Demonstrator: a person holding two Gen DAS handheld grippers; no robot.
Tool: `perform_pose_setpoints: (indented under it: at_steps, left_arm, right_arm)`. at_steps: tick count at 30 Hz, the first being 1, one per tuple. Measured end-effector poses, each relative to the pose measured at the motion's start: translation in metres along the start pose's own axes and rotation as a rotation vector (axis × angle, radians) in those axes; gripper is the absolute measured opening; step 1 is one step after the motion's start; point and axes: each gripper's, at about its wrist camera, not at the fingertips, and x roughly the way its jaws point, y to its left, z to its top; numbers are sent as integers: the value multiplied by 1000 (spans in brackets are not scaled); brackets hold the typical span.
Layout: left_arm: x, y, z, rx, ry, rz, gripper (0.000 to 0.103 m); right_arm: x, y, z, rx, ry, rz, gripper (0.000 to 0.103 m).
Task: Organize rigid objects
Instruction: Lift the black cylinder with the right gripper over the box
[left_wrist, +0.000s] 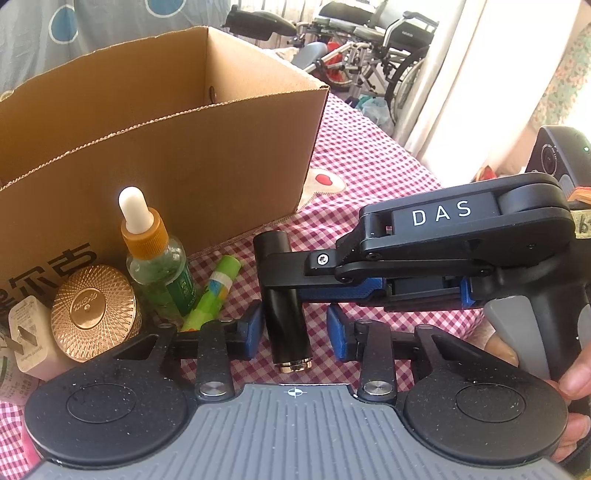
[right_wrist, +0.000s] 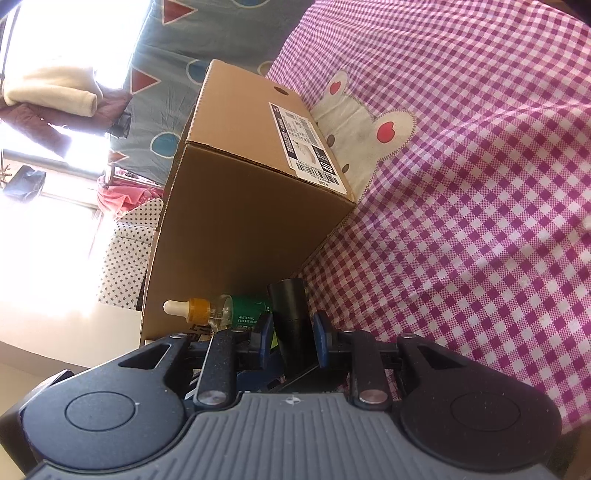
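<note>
A black tube (left_wrist: 286, 317) with a gold ring at its near end is clamped across its upper part by my right gripper (left_wrist: 277, 271), which reaches in from the right. In the right wrist view the tube (right_wrist: 290, 314) sits between the blue pads of my right gripper (right_wrist: 293, 332), pressed from both sides. My left gripper (left_wrist: 295, 330) straddles the tube's lower half. Its left pad lies against the tube and a gap shows at the right pad, so it is open. An open cardboard box (left_wrist: 166, 147) stands just behind.
Against the box front stand a dropper bottle (left_wrist: 159, 266), a gold-lidded jar (left_wrist: 92, 312), a green stick (left_wrist: 214, 291) and a white plug (left_wrist: 29, 336). Pink checked cloth (left_wrist: 369, 177) covers the surface. A wheelchair (left_wrist: 369, 48) is far behind. A hand (left_wrist: 576, 376) holds the right gripper.
</note>
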Motion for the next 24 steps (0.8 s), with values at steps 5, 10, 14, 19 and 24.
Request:
perform_pose_setpoints:
  at_steps: [5,10,14,19,24]
  left_arm:
    - [-6,-1,0,-4,-23,14,25]
    - [-18,-5,1,-1,-58,28,22]
    - [-27,-8,-1,0,-84,39,21]
    - [-53,-11,2,4,-143,43,21]
    - [-97,-7,21,4,-253,97,21]
  right_arm:
    - [-6,11,-3,-39,-26,-7,26]
    - [-15,28,-10,-100,-62,-11,26]
    - [-21,42,-14,-141,-80,-18,26]
    - [-37,76,-24,-239,-125,-26,26]
    - [-49,138,-25,-413,-178,5,26]
